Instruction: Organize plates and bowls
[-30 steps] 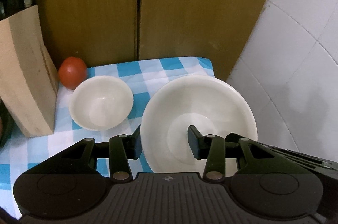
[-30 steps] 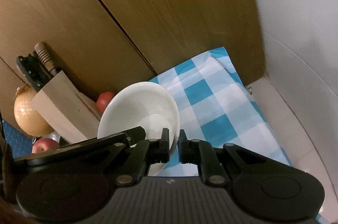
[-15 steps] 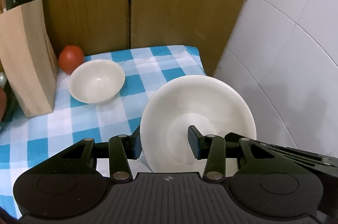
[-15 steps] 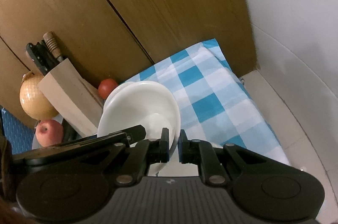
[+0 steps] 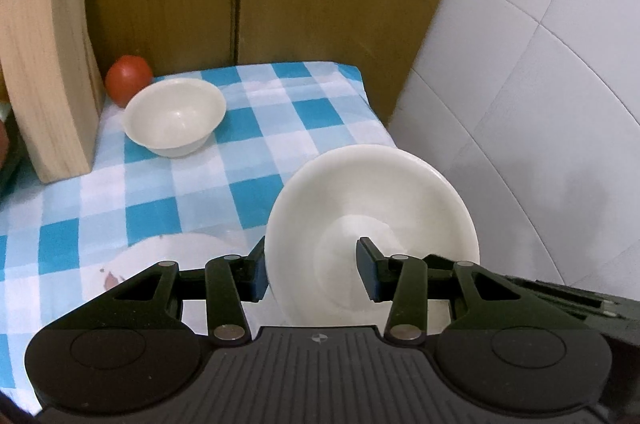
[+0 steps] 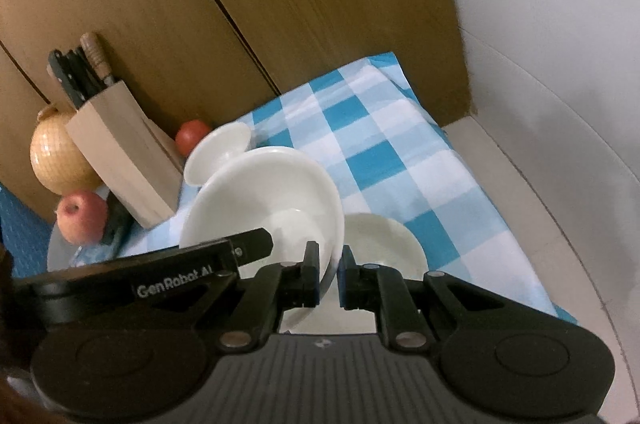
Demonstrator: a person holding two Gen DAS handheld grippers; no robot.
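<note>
The right gripper (image 6: 329, 274) pinches the rim of a deep white plate (image 6: 264, 196), held tilted above the checked cloth (image 6: 372, 160) at lower centre of its view. The left gripper (image 5: 311, 274) grips the same plate (image 5: 372, 224) across its rim, one pad outside, one inside, at lower right of its frame. The step looks like carrying the plate to a stack. Another plate (image 6: 384, 244) lies just behind it, lower centre, so the next move probably calls for lowering it level onto that one. A small bowl (image 5: 174, 116) sits upper left beside a tomato (image 5: 128, 84). The plate is glossy, plain and seems clean.
</note>
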